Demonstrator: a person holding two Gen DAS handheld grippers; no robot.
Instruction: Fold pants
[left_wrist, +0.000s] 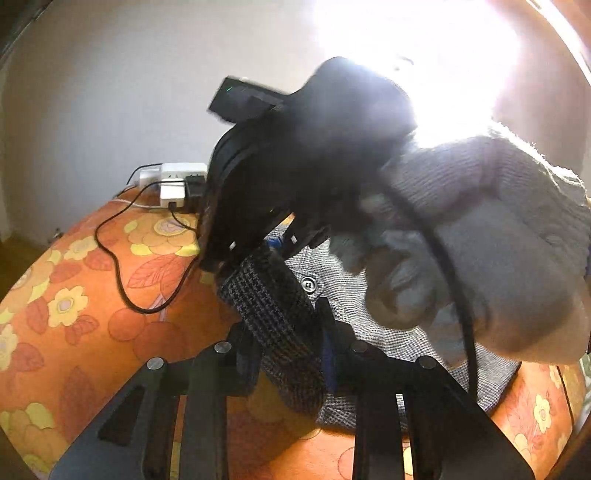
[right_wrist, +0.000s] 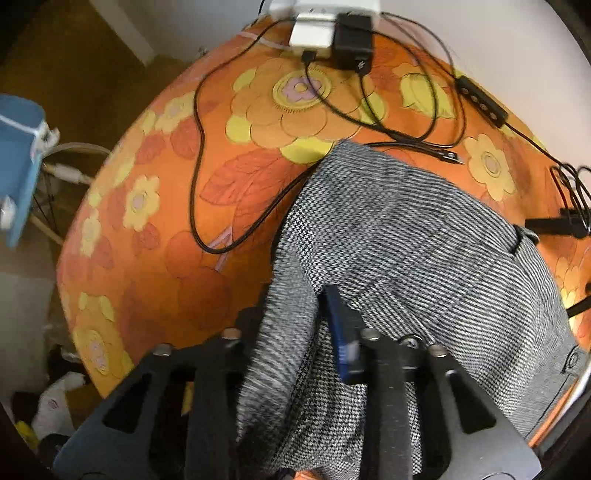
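Observation:
The pants (right_wrist: 413, 236) are grey houndstooth and lie on a table with an orange flowered cloth (right_wrist: 155, 206). My right gripper (right_wrist: 295, 325) is shut on a raised fold of the pants at the near edge. In the left wrist view my left gripper (left_wrist: 288, 339) is shut on a dark bunched strip of the pants (left_wrist: 280, 317) held above the table. The right gripper's black body (left_wrist: 280, 155) and a gloved hand (left_wrist: 480, 236) fill the middle of that view, just beyond my left fingers. A trouser button (left_wrist: 308, 284) shows on the flat cloth (left_wrist: 354, 317).
White and black chargers (right_wrist: 332, 33) with several black cables (right_wrist: 199, 155) lie at the table's far edge. A cable with an inline control (right_wrist: 480, 101) runs along the right. A blue bin (right_wrist: 18, 162) stands on the floor at left. Bright window glare fills the upper right of the left wrist view.

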